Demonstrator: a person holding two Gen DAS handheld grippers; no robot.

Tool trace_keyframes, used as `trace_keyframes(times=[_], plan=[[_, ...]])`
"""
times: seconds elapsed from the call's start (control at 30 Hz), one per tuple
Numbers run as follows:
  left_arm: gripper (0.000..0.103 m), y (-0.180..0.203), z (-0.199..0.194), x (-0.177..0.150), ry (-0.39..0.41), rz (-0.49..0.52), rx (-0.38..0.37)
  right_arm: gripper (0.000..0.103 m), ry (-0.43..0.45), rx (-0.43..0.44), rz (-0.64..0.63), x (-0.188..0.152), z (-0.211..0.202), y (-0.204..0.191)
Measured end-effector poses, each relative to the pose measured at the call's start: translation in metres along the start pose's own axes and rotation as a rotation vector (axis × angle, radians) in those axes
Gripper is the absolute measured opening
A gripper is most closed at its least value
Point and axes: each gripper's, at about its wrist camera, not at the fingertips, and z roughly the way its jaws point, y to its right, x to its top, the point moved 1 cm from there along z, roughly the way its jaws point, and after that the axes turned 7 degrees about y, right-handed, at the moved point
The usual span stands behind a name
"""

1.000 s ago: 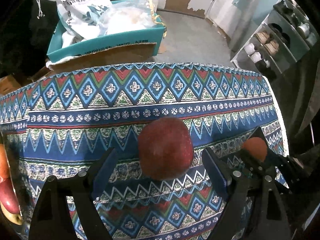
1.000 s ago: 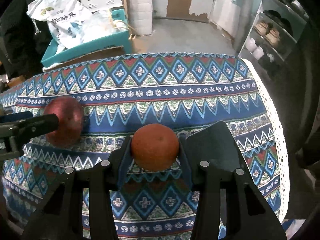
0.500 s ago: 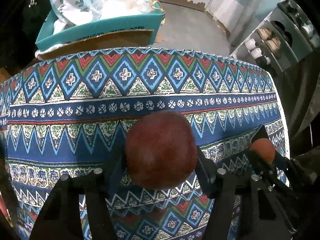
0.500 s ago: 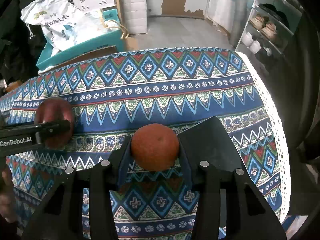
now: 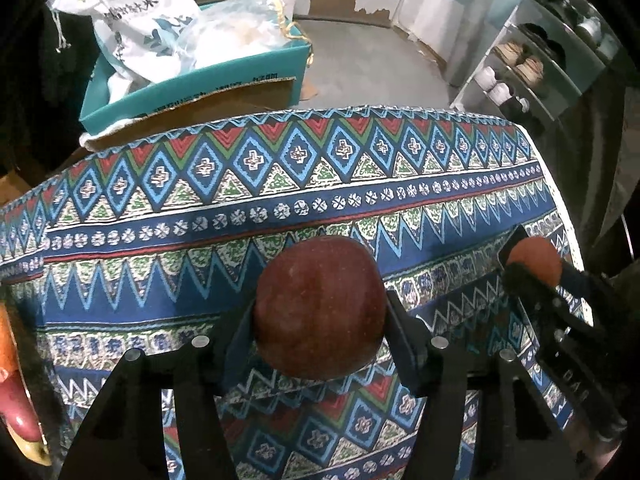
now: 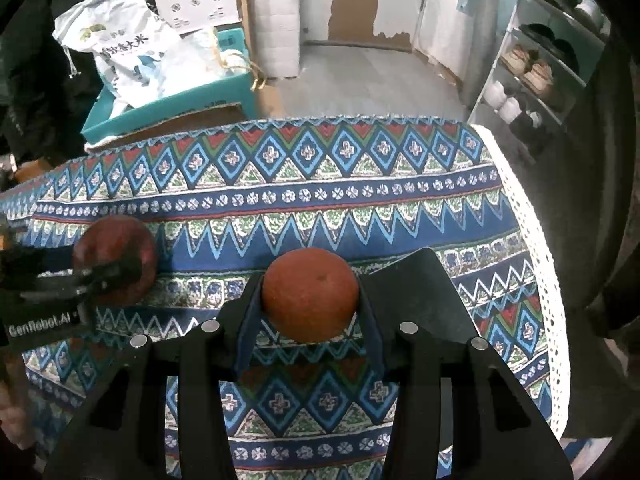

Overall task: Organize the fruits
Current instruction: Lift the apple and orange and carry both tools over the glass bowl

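A dark red apple [image 5: 320, 308] is clamped between the pads of my left gripper [image 5: 320, 320] above the patterned tablecloth [image 5: 280, 184]. The same apple [image 6: 116, 256] shows at the left of the right wrist view, with the left gripper's finger across it. My right gripper [image 6: 310, 300] is shut on an orange [image 6: 310, 296]. That orange [image 5: 534, 258] also appears at the right edge of the left wrist view, held in the right gripper's black fingers [image 5: 560, 304].
More fruit [image 5: 16, 412], red and yellow, lies at the far left edge. Behind the table stands a teal box [image 5: 200, 80] holding a white rice bag [image 5: 132, 12]. A shoe rack [image 6: 532, 72] stands at the right. The cloth's lace hem [image 6: 536, 264] marks the table's right edge.
My left gripper has closed on the red apple, which earlier lay between wide-open jaws. The right gripper has kept still with the orange in it.
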Motion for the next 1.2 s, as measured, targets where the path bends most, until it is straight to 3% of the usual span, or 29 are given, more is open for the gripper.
trace_keyframes(times=[0.8,1.2], plan=[[0.062,-0.023,-0.104,-0.014,0.157,0.033,0.035,0.044,0.119,0.044,-0.028,0.028,-0.073,-0.036],[0.062,-0.053,-0.165,-0.019,0.245,0.028,0.061,0.044,0.196,0.086,-0.095,0.045,-0.112,-0.079]])
